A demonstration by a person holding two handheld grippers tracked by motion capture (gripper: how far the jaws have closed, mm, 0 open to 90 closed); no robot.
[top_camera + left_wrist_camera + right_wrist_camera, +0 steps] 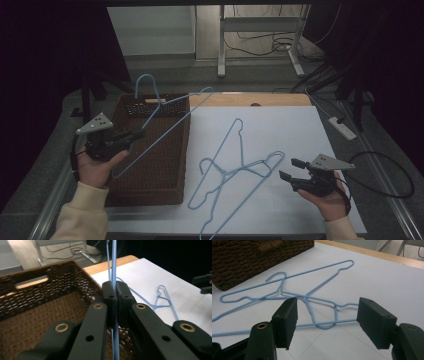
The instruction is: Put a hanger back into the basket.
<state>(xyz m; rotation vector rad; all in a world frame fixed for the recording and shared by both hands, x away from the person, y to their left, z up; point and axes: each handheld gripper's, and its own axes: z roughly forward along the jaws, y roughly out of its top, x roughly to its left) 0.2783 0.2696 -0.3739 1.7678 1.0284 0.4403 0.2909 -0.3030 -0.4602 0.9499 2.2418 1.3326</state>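
My left gripper [141, 134] [114, 293] is shut on the wire of a blue hanger [175, 125] [114, 270]. It holds the hanger tilted above a brown wicker basket [150, 186] [37, 312] at the table's left. The basket's inside looks bare. Two more blue wire hangers [226, 172] [305, 298] lie crossed on the white sheet at the table's middle. To their right, my right gripper [287, 168] [329, 322] is open and low over the sheet. Its jaws point at the crossed hangers, with nothing held between them.
A white sheet [280, 130] covers the table, and a wooden edge [250, 100] shows at the back. On the floor to the right lie a power strip [342, 127] and several cables. A desk frame [260, 30] stands beyond the table.
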